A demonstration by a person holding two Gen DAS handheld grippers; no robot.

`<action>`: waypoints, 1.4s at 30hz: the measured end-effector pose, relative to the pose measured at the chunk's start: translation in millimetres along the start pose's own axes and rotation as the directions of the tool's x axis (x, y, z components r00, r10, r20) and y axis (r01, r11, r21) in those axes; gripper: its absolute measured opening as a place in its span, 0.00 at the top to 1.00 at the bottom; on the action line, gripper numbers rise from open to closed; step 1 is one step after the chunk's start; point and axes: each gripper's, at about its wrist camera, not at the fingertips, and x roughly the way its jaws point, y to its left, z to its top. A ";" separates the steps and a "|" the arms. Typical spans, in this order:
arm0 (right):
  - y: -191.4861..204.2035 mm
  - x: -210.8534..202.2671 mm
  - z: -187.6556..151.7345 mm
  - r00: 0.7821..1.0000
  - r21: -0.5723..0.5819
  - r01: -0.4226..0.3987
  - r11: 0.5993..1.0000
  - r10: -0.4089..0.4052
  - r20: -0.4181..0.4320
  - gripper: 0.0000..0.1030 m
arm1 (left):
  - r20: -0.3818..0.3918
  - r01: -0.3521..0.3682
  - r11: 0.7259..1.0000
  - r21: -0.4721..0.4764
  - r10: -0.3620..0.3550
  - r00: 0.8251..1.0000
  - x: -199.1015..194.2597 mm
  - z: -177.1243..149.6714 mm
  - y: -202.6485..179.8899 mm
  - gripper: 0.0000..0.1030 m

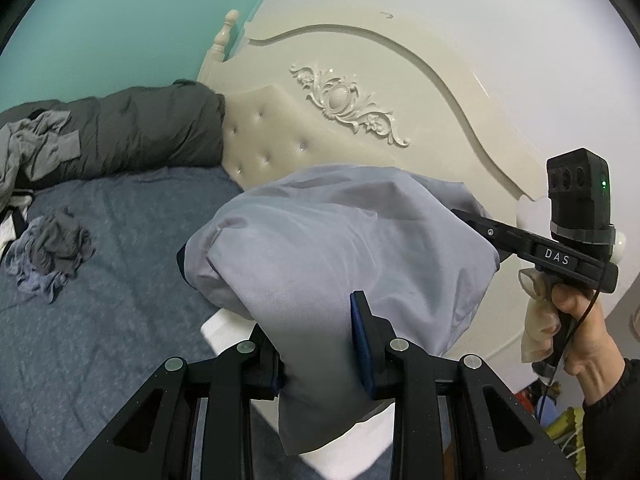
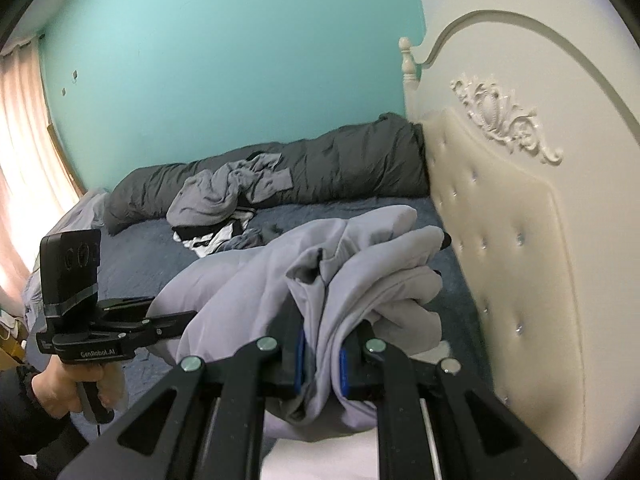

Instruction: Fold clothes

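2 hand-held grippers carry 1 pale lavender garment [image 1: 332, 240] in the air above a bed with a blue-grey cover [image 1: 120, 280], close to a cream tufted headboard [image 1: 360, 100]. The left gripper [image 1: 320, 344] pinches a thick bunch of the cloth between its blue-padded jaws, which stand partly apart around the bulk. The right gripper [image 2: 322, 364] clamps a thinner gather of the same garment, its jaws nearly together. The cloth is bundled in several loose layers between the 2 tools, with a corner hanging below the left jaws over something white and flat [image 1: 224, 332] that lies just beneath. Further off on the bed lie a crumpled grey heap [image 1: 52, 256], a dark grey rolled duvet [image 1: 140, 128] along the teal wall, and a lighter grey garment [image 2: 228, 188] draped on it. Likely risks from here — the stacked layers may slide apart or a fold may slip from the wider left grip, since it holds bulk rather than a clean edge; the garment might also brush the headboard, which sits very near, and land crooked.
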 end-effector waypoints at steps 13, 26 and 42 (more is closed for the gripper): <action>-80.7 40.8 -132.5 0.984 0.146 0.001 0.989 0.025 -0.175 0.89 | -0.205 0.003 0.995 -0.101 -0.024 0.978 99.1 -117.9 -0.1 0.70; -115.6 23.5 -178.6 0.974 0.295 0.021 0.955 0.047 -0.222 0.88 | -0.284 0.044 0.973 -0.225 -0.109 0.953 93.1 -152.2 -1.3 0.69; -130.0 -19.3 -199.1 0.975 0.384 0.220 0.897 -0.198 -0.098 0.59 | -0.234 0.016 0.998 -0.055 -0.029 0.972 33.2 -126.2 -6.7 0.60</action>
